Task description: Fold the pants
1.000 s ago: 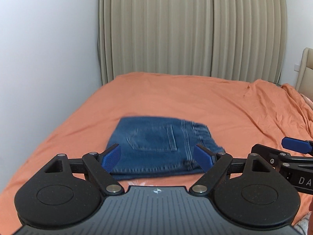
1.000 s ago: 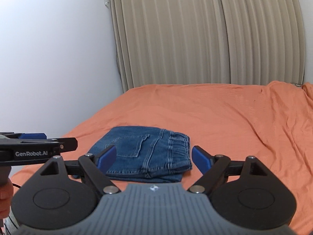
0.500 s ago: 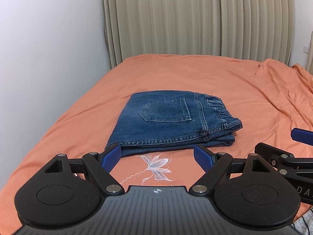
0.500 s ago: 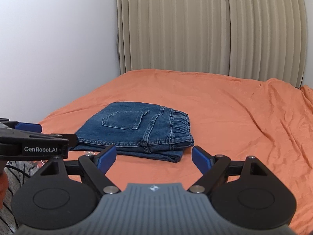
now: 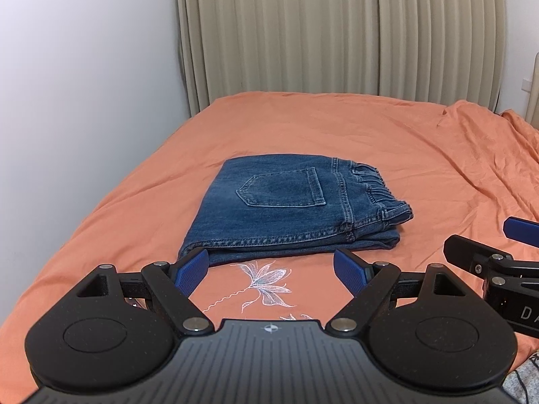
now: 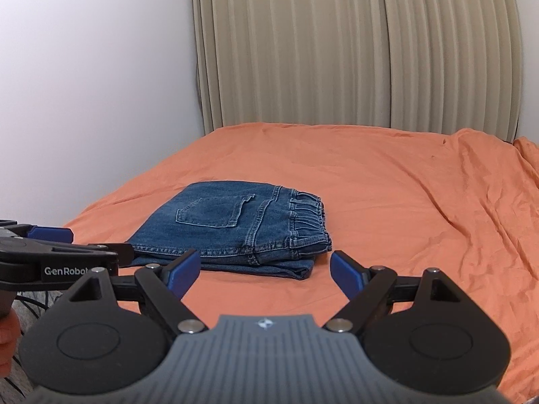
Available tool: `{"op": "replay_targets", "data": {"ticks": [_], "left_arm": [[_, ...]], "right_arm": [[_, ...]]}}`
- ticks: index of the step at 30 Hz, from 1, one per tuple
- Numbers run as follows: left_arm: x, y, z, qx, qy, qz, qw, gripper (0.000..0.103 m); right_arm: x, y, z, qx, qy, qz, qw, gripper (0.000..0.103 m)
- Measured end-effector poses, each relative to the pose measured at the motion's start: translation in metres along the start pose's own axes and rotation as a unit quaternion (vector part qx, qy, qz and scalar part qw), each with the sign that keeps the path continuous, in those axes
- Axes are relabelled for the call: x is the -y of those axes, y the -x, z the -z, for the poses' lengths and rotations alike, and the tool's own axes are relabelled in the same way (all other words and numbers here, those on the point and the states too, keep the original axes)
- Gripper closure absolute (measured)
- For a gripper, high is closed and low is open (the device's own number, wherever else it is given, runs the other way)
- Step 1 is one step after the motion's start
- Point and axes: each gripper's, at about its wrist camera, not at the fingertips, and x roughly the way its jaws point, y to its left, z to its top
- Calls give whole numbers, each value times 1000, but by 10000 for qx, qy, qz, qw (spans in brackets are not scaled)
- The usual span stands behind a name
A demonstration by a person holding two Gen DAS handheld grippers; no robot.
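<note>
The left gripper (image 6: pixel 50 252) runs off the right wrist view's left edge, the right gripper (image 5: pixel 505 252) off the left wrist view's right edge, so neither gap shows there.

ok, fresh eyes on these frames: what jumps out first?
The folded blue jeans, back pocket up, lying on the orange bedsheet toward its left side. Then the two open grippers: left gripper and right gripper, both short of the jeans and holding nothing. Behind the bed hang beige pleated curtains.
</note>
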Motion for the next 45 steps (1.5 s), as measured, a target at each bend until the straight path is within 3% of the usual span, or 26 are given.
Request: {"op": "replay_targets", "data": {"ticks": [45], "left_arm": [[-1, 9, -5, 76, 10, -28, 10000, 5]], "right_arm": [[-3, 4, 3, 25, -25, -96, 9999, 22]]}}
